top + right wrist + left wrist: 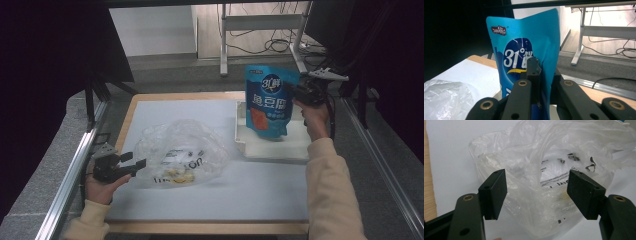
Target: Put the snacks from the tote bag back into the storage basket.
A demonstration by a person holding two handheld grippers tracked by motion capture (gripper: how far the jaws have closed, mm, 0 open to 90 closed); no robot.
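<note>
Right gripper: we have its jaws clamped on the side edge of the blue pouch, holding it upright above the white tray.
Left gripper: jaws stand wide apart with nothing pinched; the clear plastic bag lies just ahead of them on the table.
Pouch, how it handles: we judge it light to middling, a soft laminated film that bends at the grip, and smooth enough to slide if the pinch loosens.
Pouch, where to hold: the flat sealed edge between the right jaws looks the firmest spot; the bulging middle would give.
Bag, how it handles: very light, crumpled and limp, so we expect it to collapse and shift when touched.
Bag, where to hold: the near rim of film directly before the left pads, taken as a single fold to open the mouth.
</note>
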